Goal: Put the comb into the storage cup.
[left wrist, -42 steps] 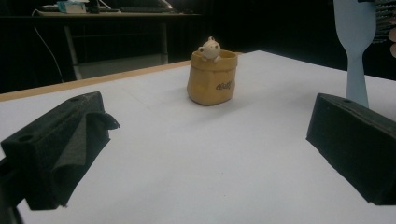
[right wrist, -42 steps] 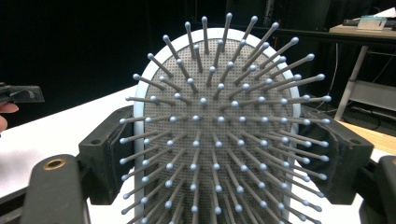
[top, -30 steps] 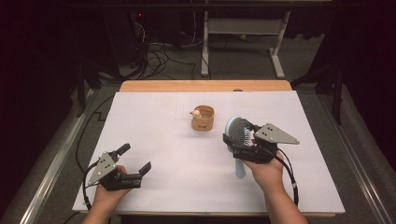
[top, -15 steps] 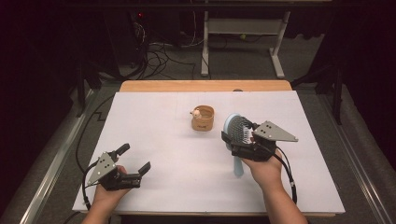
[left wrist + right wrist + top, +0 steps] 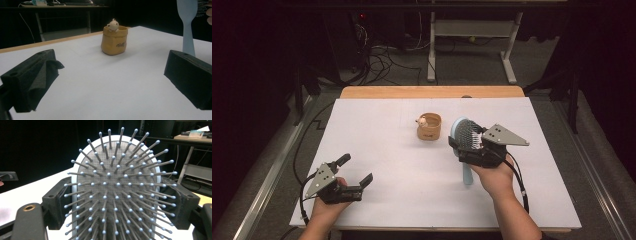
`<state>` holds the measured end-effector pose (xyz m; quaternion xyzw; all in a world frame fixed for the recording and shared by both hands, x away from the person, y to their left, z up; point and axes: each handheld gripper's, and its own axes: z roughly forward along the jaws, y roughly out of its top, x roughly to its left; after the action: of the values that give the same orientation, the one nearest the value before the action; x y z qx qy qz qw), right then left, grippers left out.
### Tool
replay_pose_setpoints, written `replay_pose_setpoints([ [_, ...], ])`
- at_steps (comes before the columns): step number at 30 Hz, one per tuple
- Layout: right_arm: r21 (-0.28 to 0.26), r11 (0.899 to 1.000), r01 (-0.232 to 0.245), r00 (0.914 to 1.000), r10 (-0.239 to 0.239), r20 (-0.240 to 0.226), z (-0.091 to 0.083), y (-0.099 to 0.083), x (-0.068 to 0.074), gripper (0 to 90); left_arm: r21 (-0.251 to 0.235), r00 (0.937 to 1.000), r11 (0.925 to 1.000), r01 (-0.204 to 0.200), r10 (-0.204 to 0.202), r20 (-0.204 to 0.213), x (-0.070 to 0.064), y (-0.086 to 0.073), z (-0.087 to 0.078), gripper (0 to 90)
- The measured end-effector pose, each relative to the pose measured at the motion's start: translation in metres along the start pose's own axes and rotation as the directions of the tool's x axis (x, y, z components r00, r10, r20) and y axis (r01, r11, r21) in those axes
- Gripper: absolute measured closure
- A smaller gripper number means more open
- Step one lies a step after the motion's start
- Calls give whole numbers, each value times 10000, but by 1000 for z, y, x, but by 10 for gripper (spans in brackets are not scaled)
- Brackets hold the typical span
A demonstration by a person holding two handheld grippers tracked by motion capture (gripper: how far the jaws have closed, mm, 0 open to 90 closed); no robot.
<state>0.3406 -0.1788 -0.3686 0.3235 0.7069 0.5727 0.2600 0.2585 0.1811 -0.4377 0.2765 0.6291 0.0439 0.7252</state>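
- Left gripper [image 5: 354,171]: jaws wide apart, holding nothing, low over the table's [image 5: 377,125] near-left corner, close to the front edge.
- Holder pot [image 5: 429,126]: upright mid-table, nothing inside but its figurine; bare sheet all round.
- Right gripper [image 5: 464,145]: clamped across the hairbrush [image 5: 467,134] head, lifted, handle hanging down. Grasp done; placing probably remains.

tan sack-shaped pot [image 5: 429,128] (tiny figure on rim), white table [image 5: 377,150]
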Motion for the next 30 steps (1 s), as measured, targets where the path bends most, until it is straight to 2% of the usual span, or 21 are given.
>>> replay_pose_setpoints([
  [1,19,10000,3,10000,-3,21,1,0,-1,207,22,9999,9999,-110,110,33,1,0,0,2],
  [8,-12,9998,-189,9997,189,143,6,5,-7,207,59,10000,10000,3,-3,-13,0,-2,0,2],
  [18,184,9998,71,9997,-75,211,16,11,-6,207,90,10000,9999,-57,57,15,1,-2,0,2],
  [30,211,9998,34,9995,-41,320,30,19,-11,206,115,10000,9999,-80,80,27,2,-2,1,2],
])
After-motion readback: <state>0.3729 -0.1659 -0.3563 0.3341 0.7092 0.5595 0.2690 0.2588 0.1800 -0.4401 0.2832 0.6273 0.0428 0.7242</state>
